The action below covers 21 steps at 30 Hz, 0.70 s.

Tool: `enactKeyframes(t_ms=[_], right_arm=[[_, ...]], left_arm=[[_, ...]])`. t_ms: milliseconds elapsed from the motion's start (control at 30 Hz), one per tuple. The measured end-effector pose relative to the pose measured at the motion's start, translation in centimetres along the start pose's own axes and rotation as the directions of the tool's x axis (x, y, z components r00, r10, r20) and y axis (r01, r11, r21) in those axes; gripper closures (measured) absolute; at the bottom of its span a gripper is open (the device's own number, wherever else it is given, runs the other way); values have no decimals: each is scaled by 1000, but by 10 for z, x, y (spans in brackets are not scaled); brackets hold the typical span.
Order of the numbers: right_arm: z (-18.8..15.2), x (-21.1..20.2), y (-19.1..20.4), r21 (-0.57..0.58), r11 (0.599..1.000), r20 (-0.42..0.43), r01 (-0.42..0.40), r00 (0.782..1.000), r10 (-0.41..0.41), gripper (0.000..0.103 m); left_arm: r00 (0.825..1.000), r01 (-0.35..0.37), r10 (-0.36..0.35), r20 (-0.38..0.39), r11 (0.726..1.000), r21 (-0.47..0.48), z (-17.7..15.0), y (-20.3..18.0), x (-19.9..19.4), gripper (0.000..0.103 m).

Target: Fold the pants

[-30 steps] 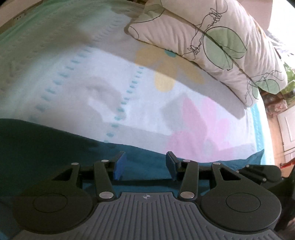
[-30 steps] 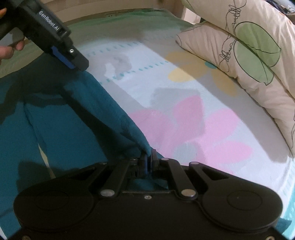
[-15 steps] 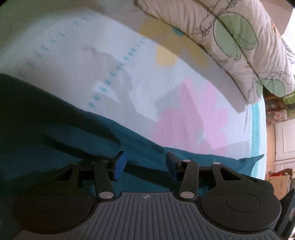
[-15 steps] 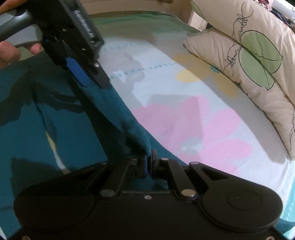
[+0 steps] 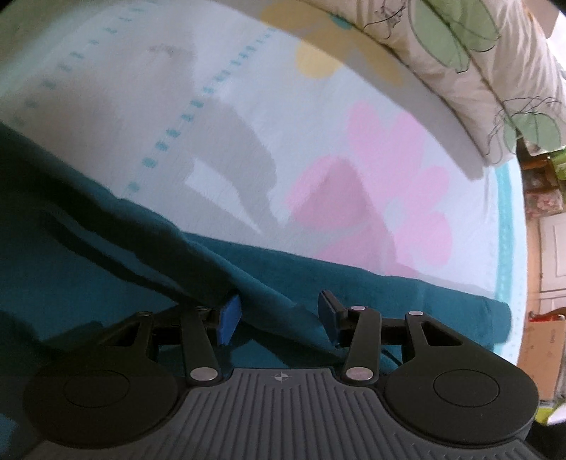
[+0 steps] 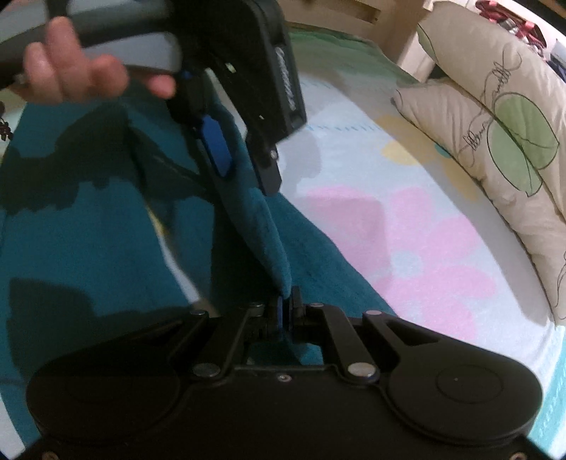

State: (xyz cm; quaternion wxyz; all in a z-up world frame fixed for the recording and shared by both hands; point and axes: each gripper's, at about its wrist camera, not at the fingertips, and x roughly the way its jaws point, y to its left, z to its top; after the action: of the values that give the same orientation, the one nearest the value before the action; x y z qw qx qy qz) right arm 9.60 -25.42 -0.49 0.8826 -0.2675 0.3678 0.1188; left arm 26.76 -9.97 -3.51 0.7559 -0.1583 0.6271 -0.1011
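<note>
Teal pants (image 5: 106,283) lie across the flowered bed sheet (image 5: 318,141). In the left wrist view my left gripper (image 5: 279,315) points steeply down, and a raised ridge of the pants runs between its blue pads (image 5: 230,318). In the right wrist view the left gripper (image 6: 246,177) hangs close above, held by a person's hand (image 6: 70,70), with teal cloth filling its gap. From there a taut strip of the pants (image 6: 261,230) runs down to my right gripper (image 6: 286,300), which is shut on its edge. Beneath the strip, the pants (image 6: 88,230) lie flat.
Two cream pillows with green leaf prints (image 6: 495,141) lean along the right side of the bed and show again in the left wrist view (image 5: 477,53). Past the bed's edge stand a white door and a cardboard box (image 5: 541,354). A wooden headboard (image 6: 336,10) closes the far end.
Both grippers moved across the bed and slightly down with the cloth stretched between them. The left gripper came much closer to the right one and tilted further down.
</note>
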Motion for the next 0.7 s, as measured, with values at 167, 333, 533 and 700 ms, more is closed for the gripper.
enactKeyframes(t_ms=[167,333,533,700], right_arm=[[-4,-4,9,4,1000,14,9,1000,-9,95],[-5,-27,8,101,995,73,19,997,-26,94],[-17,-60,36,195,980,89,-49,995,32,93],[-39,-62,61,304,946,38,-116,993,110,87]], left_arm=[[999,19,-17,35,996,-85,-6,18,-3,92],[989,43,-37,142,999,-34,-37,14,-44,96],[978,10,-41,206,989,150,-116,9,-91,96],[993,-13,-10,120,982,187,-167,31,-70,96]])
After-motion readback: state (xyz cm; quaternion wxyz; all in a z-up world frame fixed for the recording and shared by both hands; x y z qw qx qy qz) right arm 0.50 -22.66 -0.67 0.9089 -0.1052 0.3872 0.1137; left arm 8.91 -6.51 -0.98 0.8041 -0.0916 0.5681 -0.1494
